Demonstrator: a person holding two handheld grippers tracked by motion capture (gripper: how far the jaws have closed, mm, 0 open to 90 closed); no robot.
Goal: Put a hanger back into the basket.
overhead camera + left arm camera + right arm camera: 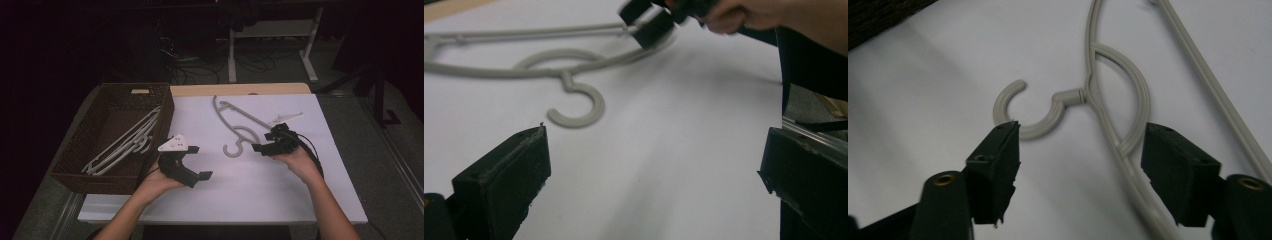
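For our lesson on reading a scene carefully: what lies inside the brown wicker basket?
Inside the wicker basket lie pale plastic hangers, stacked slantwise against its floor, at least two of them. Their exact number cannot be told, as they overlap and the basket's near wall hides their lower ends.

Brown wicker basket [112,107]; hangers [125,142] inside

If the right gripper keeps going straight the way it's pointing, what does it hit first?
Most likely the grey hanger lying on the white table. The right gripper has its open jaws on either side of the hanger's neck, not pressing on it. Depth is hard to judge.
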